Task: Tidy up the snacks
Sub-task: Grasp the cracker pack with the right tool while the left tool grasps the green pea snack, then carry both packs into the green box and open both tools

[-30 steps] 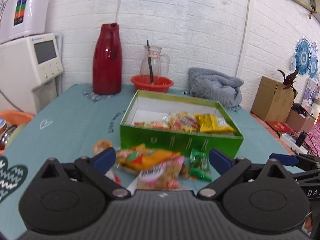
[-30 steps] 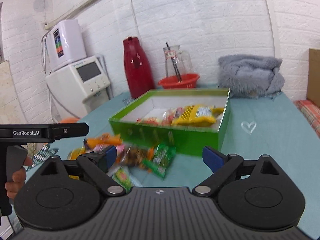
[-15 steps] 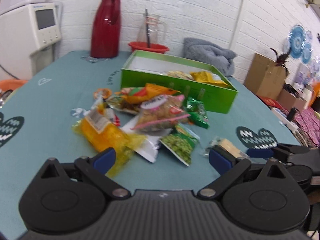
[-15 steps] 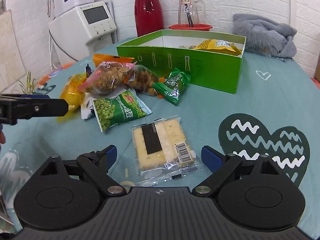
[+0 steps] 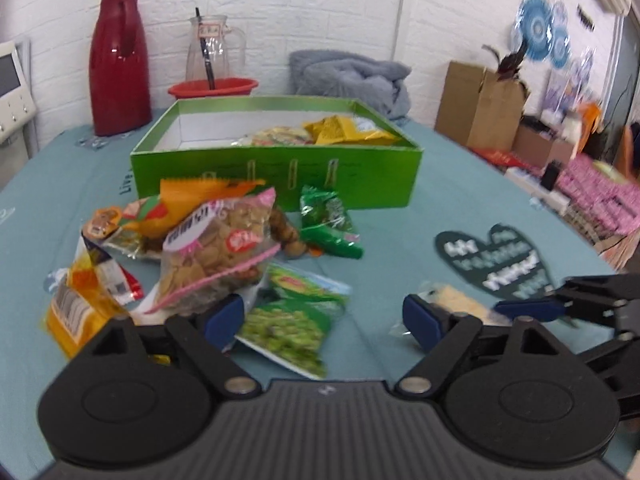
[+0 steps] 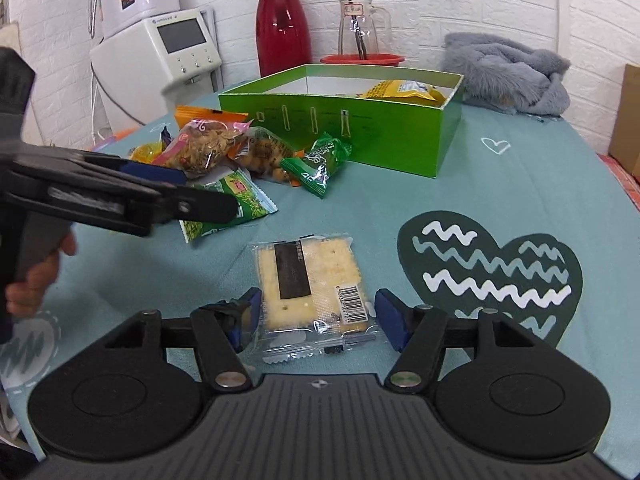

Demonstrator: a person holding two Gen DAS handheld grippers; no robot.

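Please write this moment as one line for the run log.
right gripper: open, around cracker pack | left gripper: open, over pea bag | green box: partly filled

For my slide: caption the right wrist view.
Open right gripper straddles a cracker packet on the teal table.

Table (image 6: 520,168) is wide open on the right side, bare cloth from the cracker pack (image 6: 310,280) out past the green box (image 6: 336,128). Left of that it's crowded: the snack pile (image 5: 224,248) sits right against the box's front wall, and the left gripper (image 6: 192,196) hangs over the pea bag (image 5: 292,320). Behind the box, the red thermos (image 6: 282,24), glass jug (image 6: 360,28) and grey blanket (image 6: 508,72) block the wall.
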